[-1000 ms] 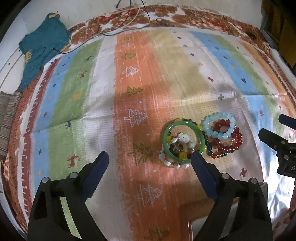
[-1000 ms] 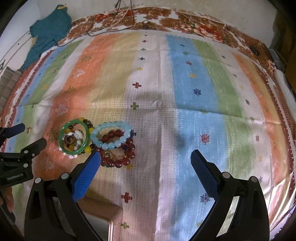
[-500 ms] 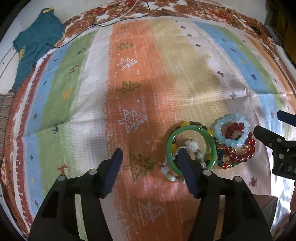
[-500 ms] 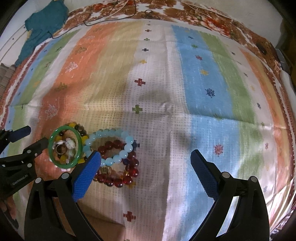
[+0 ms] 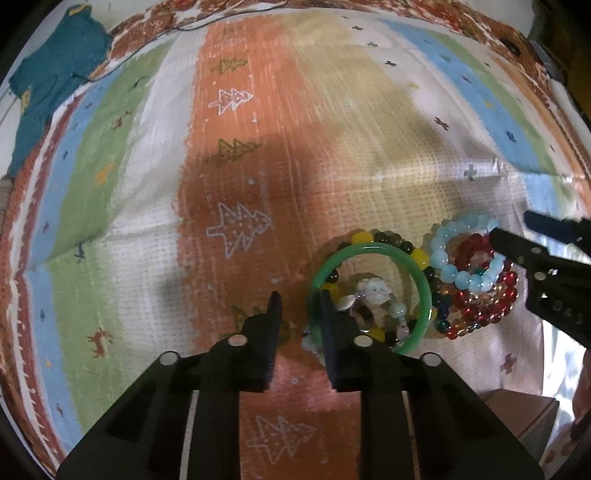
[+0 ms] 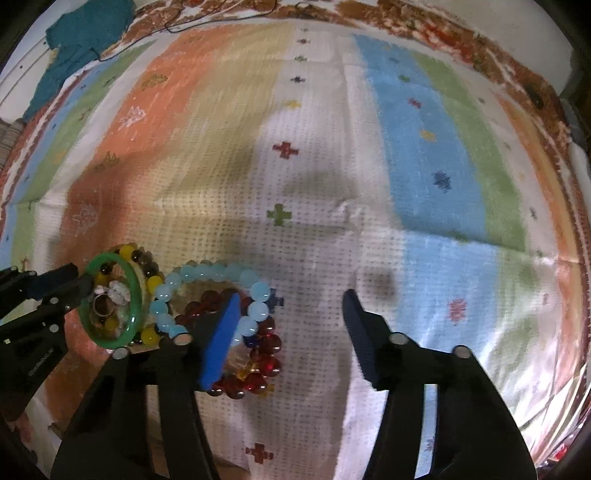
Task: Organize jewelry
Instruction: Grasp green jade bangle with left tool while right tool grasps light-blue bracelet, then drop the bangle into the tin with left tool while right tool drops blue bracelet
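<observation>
A green bangle point(image 5: 373, 253) lies on the striped cloth over a yellow-and-dark bead bracelet point(image 5: 419, 256) and a white shell bracelet point(image 5: 373, 291). My left gripper point(image 5: 299, 308) has closed down around the bangle's left rim, one finger inside the ring and one outside. In the right wrist view the bangle point(image 6: 135, 291) looks tilted up. A pale blue bead bracelet point(image 6: 221, 271) rests on red bead bracelets point(image 6: 264, 363). My right gripper point(image 6: 291, 306) is open, its left finger over the blue and red beads.
A teal garment point(image 5: 55, 74) lies at the far left corner with a black cable point(image 5: 207, 22) beside it. A brown box point(image 5: 524, 410) sits at the near right edge. The striped cloth point(image 6: 424, 147) stretches away to the far side and the right.
My left gripper moved right and closed from wide open onto the green bangle's rim. My right gripper moved down and left over the blue and red bead bracelets, still open.
</observation>
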{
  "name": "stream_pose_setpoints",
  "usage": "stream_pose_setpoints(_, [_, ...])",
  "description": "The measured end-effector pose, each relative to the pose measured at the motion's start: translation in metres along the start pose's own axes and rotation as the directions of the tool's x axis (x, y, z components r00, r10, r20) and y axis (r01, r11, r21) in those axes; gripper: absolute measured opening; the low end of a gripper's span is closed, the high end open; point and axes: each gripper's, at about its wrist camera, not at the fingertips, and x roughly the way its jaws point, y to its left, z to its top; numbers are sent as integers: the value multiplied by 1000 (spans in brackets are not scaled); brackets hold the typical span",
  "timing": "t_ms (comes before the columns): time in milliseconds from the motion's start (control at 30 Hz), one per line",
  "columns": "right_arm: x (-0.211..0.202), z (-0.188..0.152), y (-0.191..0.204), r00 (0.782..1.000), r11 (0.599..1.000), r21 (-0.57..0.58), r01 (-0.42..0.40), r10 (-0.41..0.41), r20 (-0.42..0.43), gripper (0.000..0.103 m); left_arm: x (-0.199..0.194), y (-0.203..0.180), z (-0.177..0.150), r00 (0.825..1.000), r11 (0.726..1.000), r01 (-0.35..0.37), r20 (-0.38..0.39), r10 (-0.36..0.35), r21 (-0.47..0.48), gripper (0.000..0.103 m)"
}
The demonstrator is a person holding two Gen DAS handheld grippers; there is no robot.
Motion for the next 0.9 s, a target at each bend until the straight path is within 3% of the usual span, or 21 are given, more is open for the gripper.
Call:
stream_pose_setpoints(100, [3,-1,3,1000,1000,-11,-12,12,-3,38,2,-1,-1,1000,1000,10,-8,-10,-5,7])
stream_pose_setpoints(167, [3,-1,6,1000,999,-17,-28,28,-3,24,3,-2,-2,1000,1000,9,-8,-9,-1,7])
stream_pose_setpoints(333, [-2,-2,11,999,998,-50,-35,35,3,12,-3,-1,-4,1000,1000,-1,-1,1,-5,6])
stream_pose_setpoints(667, [-20,-4,7,997,996,-51,-71,73,34,12,-32,-8,-9,997,999,-42,58,42,8,6])
stream_pose_setpoints(900, [-57,-14,1,986,992,-18,-122,123,115,12,-62,-10,-16,994,1000,-21,111,21,4,7])
